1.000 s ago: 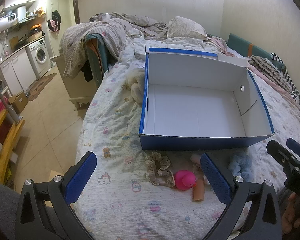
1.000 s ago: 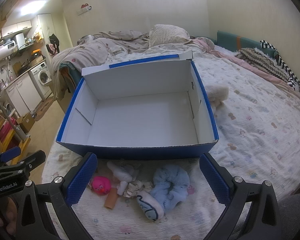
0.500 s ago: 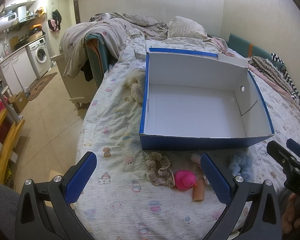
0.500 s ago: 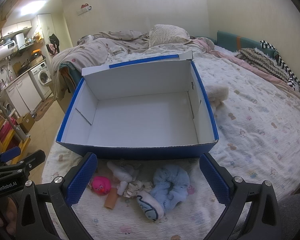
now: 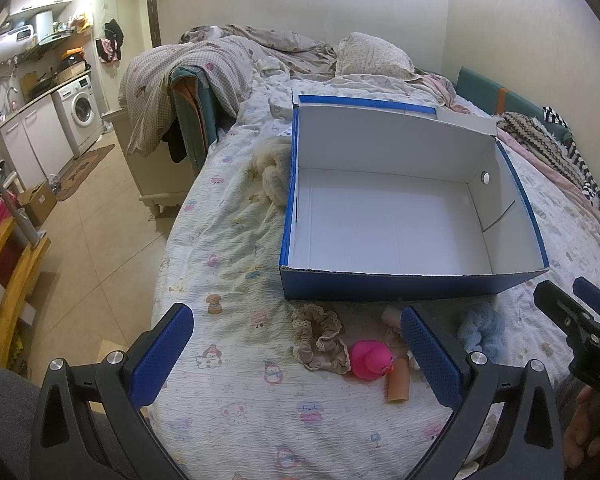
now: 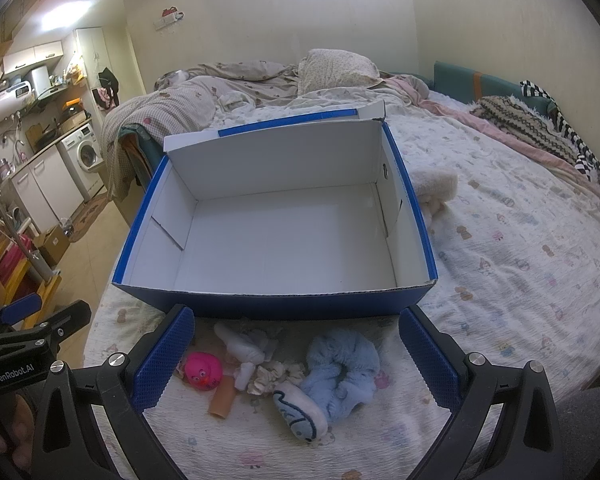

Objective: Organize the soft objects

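Blue box (image 6: 260, 304) sits beyond scrunchies, both grippers spread wide

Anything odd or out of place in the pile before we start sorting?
Two items don't look soft: a pink rubber duck and a small tan cylinder, lying among the scrunchies in front of the empty blue cardboard box. A fluffy cream item lies apart, beside the box's right wall.

Showing matt white cardboard inside the box (image 6: 276, 240), glossy blue outside. Lying at 6 o'clock of it: fluffy blue scrunchie (image 6: 342, 364), smooth pink rubber duck (image 6: 203, 370), lace-edged beige cloth scrunchie (image 5: 319, 338). Covering the bed: crinkled printed cotton sheet (image 5: 236, 240).
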Available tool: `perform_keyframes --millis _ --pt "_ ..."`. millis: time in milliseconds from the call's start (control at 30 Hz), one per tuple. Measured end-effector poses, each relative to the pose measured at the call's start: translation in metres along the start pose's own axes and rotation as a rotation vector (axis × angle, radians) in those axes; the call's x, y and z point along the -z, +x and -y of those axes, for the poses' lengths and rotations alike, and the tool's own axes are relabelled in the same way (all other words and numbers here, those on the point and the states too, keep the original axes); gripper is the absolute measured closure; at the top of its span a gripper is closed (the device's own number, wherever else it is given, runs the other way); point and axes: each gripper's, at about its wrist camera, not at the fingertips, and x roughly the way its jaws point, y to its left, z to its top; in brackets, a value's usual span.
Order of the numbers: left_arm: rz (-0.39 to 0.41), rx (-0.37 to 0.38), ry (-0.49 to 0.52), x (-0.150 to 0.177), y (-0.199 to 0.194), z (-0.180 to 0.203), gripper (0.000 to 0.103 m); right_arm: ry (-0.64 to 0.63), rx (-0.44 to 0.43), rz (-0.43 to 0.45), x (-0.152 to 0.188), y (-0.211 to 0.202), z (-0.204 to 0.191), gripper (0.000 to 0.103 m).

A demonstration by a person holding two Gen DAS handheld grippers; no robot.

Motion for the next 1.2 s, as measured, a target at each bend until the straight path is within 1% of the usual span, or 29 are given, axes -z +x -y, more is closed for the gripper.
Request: perform_keyframes --millis 700,800,867,967,1200 --pt "0.0 -0.006 -0.001 0.003 -0.001 0.0 0.0 0.008 -0.011 -0.007 0.0 -0.001 0.002 0.0" --pt "-0.005 -0.015 -0.016 0.007 0.003 -0.006 0.0 0.023 -0.073 -0.047 -0.008 0.0 0.005 0.0" --pt "-0.011 -0.027 -0.029 0.007 0.003 -0.011 0.0 0.029 -0.092 -0.071 -0.013 0.001 0.009 0.0" --pt "-0.02 -0.044 -0.044 0.005 0.002 -0.017 0.0 0.034 -0.114 -0.133 -0.019 0.005 0.018 0.0" --pt "-0.08 -0.069 -0.088 0.005 0.01 -0.034 0.0 0.075 -0.117 -0.278 -0.026 0.027 0.054 0.0"
